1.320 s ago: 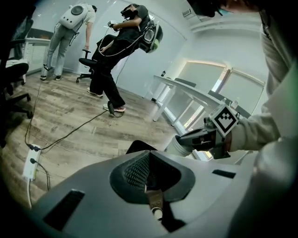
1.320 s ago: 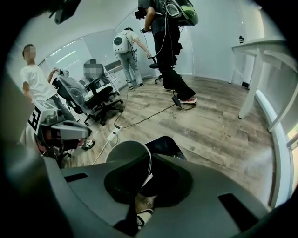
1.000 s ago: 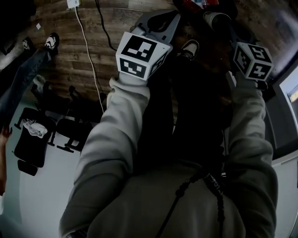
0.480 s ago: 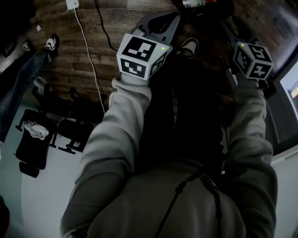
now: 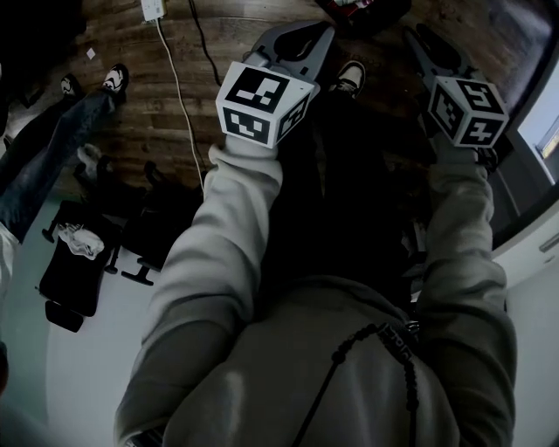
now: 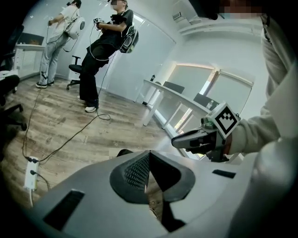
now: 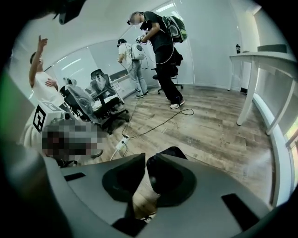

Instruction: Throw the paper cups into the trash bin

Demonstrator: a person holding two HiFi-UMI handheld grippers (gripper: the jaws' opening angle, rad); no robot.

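In the head view both grippers are held up in front of my grey sleeves, over dark trousers and a wooden floor. My left gripper (image 6: 148, 154) has its tips touching and holds nothing; its marker cube (image 5: 262, 105) faces the camera. The jaws of my right gripper (image 7: 144, 160) stand a little apart, have just been closing, and have nothing between them. A dark trash bin (image 5: 384, 10) shows only at the top edge, just beyond the right gripper (image 5: 412, 37), with something red in it. No paper cup is clearly visible.
A white power strip (image 5: 153, 9) and its cables (image 7: 158, 123) lie on the wooden floor. Other people stand nearby (image 6: 104, 42), and one's jeans-clad legs (image 5: 44, 148) are at the left. Black office chairs (image 7: 100, 104) stand left; white desks (image 7: 260, 58) are on the right.
Both grippers have risen toward the camera. A light cup at the right gripper's tips a second ago lay in the bin half a second ago and now is out of sight.
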